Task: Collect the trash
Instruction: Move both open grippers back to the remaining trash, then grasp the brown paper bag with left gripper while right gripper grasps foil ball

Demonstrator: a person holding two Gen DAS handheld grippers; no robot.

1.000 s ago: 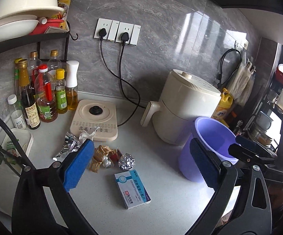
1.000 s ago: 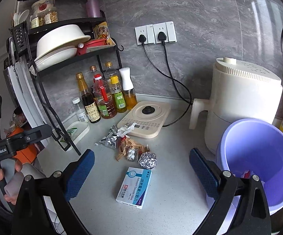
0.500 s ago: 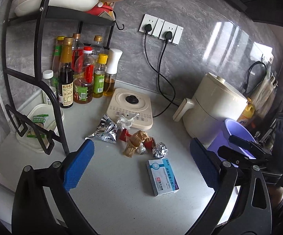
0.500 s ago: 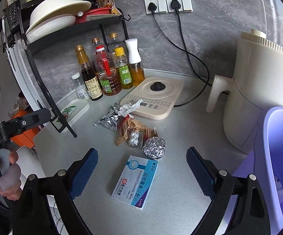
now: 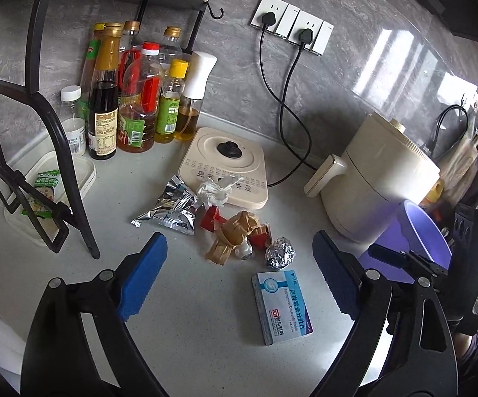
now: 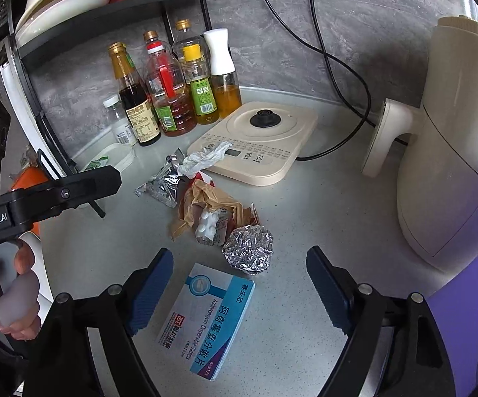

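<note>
Where legible: box point(image 6: 206, 321) "Azithromycin Dispersible Tablets"

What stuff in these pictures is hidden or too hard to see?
- Inside of the purple plastic bucket: in the left wrist view the right gripper blocks it; in the right wrist view the picture edge cuts it off.
- Small print on the blue-and-white medicine box: too tiny in both views.
- Crumpled brown paper wrapper: what lies under it is covered.
</note>
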